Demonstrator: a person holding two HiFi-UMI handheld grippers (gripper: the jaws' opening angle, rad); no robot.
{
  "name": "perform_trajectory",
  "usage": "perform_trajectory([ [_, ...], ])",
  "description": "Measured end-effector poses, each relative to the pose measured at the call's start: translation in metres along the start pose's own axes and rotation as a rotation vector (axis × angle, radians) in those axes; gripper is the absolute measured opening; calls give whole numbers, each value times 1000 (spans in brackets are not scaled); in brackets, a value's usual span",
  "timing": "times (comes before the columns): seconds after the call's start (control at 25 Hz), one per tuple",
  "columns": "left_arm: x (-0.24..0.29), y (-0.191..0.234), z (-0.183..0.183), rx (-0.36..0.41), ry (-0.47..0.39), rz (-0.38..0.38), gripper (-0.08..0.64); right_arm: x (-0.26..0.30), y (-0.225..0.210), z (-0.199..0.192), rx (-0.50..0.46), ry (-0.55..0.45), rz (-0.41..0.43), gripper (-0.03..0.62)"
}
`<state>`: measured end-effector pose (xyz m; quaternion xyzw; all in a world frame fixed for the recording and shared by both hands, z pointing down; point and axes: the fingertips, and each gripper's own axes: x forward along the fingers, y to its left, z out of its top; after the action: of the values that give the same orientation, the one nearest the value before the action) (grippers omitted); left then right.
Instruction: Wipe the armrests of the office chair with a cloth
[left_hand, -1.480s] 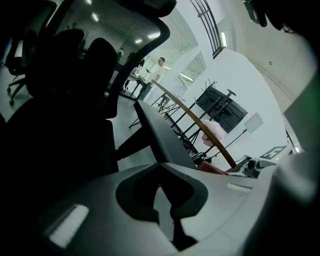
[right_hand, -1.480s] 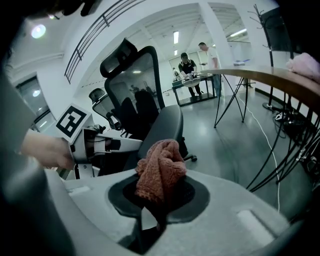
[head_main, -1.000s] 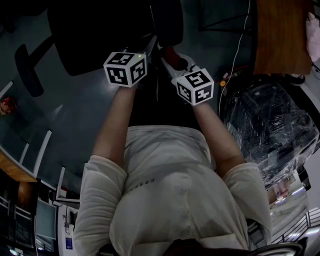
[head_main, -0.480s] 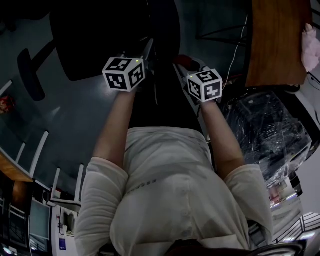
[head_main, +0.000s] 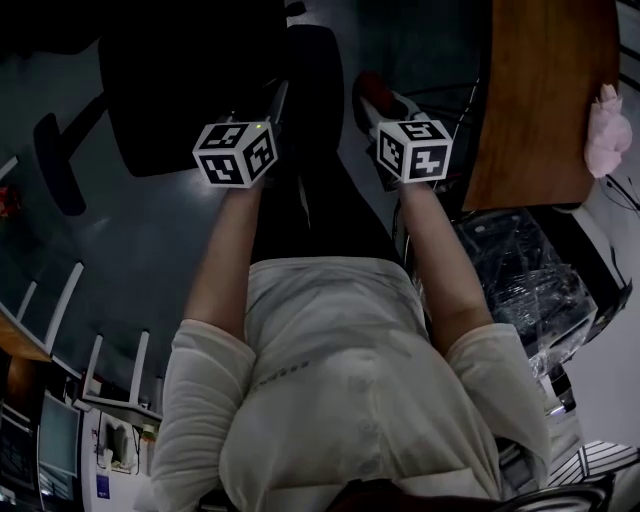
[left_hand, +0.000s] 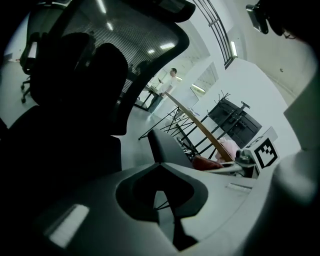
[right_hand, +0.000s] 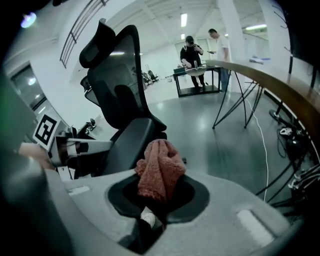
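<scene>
Head view: a person in a white shirt holds both grippers out in front, over a dark floor. The left gripper (head_main: 272, 105) points toward the chair (head_main: 170, 80), and the right gripper (head_main: 385, 110) is level with it, with the armrest (head_main: 312, 70) between them. A wooden table (head_main: 540, 90) stands to the right with a pink bundle (head_main: 605, 130) near its edge, and a plastic-wrapped load (head_main: 510, 270) sits below it.

Right gripper view: the jaws are clamped on a reddish cloth (right_hand: 160, 170), which bunches up above them. The cloth sits at the near end of the armrest (right_hand: 130, 145), just to its right; whether they touch cannot be told. The chair back (right_hand: 117, 80) rises behind, and two people (right_hand: 192, 50) stand at a far table.

Left gripper view: the jaws are together with nothing between them. The chair back (left_hand: 95, 75) fills the left side as a dark shape. The armrest (left_hand: 167, 147) lies ahead, with the cloth (left_hand: 210, 162) just beyond it.
</scene>
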<state>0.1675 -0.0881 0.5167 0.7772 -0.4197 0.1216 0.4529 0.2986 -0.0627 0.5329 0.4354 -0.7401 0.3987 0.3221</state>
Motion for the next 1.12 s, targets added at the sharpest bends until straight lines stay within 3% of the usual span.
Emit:
perform_trajectory([
  [0.24, 11, 9, 11, -24, -22, 37, 15, 36, 2, 93, -140, -74, 52, 54],
  [0.4, 12, 12, 11, -54, -31, 50, 15, 54, 14, 127, -183, -90, 99, 54],
  [0.56, 15, 12, 11, -79, -55, 48, 14, 65, 34, 138, -228, -77, 181, 54],
  [0.76, 15, 15, 17, -88, -72, 27, 13, 77, 65, 151, -398, -50, 218, 54],
  [1.0, 9, 17, 9, -90, -57, 18, 15, 89, 99, 150, -536, -3, 194, 54],
  [1.12, 3, 16, 2, -89, -48, 13, 15, 89, 110, 149, -553, -9, 190, 54],
])
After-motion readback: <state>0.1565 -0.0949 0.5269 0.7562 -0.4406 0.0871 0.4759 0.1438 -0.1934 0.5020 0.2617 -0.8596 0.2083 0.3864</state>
